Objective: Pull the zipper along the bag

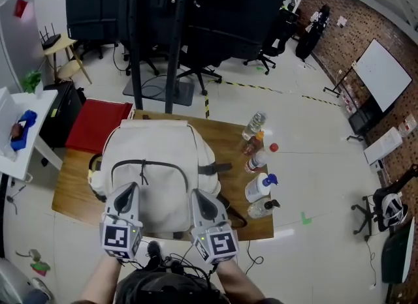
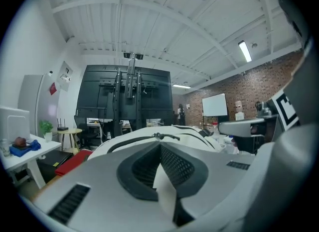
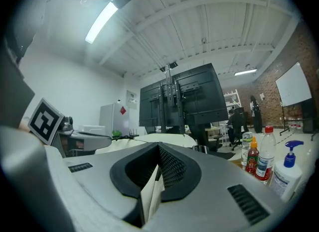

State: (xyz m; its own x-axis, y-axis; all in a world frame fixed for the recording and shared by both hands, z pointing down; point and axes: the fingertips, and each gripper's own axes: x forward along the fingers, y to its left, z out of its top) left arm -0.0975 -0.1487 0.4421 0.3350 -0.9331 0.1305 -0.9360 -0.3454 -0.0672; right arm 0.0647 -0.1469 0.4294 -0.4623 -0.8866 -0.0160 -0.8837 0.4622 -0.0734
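While left claw (image 1: 128,186) and right claw (image 1: 198,194) are closed, empty, the bag (image 1: 163,145) lies lengthwise away from them.

the big white bag (image 1: 153,172) fills most of the table (image 1: 68,192). a row of bottles (image 1: 258,166) stands just beside its right side, so that way is tight. the bare wood left of the bag is free to pass.

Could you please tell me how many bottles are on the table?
5, in a row right of the backpack, far to near: clear bottle, orange-capped bottle, red-capped bottle, blue-trigger sprayer, black-pump bottle. None looks hidden.
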